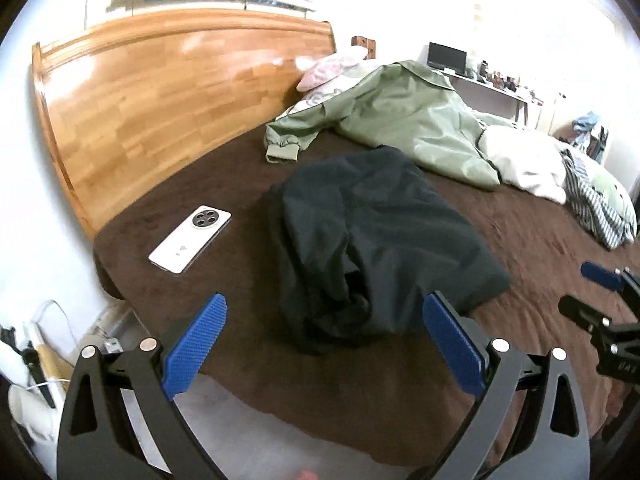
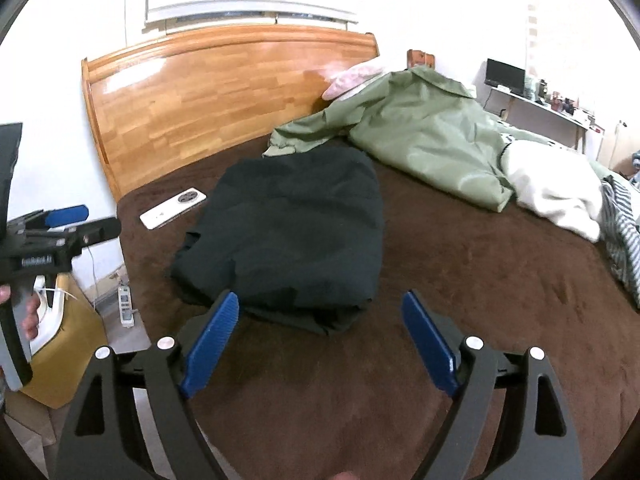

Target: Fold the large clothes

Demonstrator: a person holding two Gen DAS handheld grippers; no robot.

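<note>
A dark garment (image 1: 372,240) lies folded in a rough bundle on the brown bed cover (image 1: 224,296); it also shows in the right wrist view (image 2: 292,232). A green jacket (image 1: 404,116) lies spread behind it, also in the right wrist view (image 2: 424,136). My left gripper (image 1: 324,316) is open and empty, just short of the dark garment's near edge. My right gripper (image 2: 320,312) is open and empty, at the garment's near edge. The right gripper shows at the right edge of the left wrist view (image 1: 600,276), and the left gripper at the left of the right wrist view (image 2: 66,212).
A white phone (image 1: 190,238) lies left of the dark garment. A wooden headboard (image 1: 160,92) stands behind. White and striped bedding (image 1: 560,176) is piled at the right. The bed's left edge drops to the floor with a power strip (image 2: 126,306) and a yellow box (image 2: 64,360).
</note>
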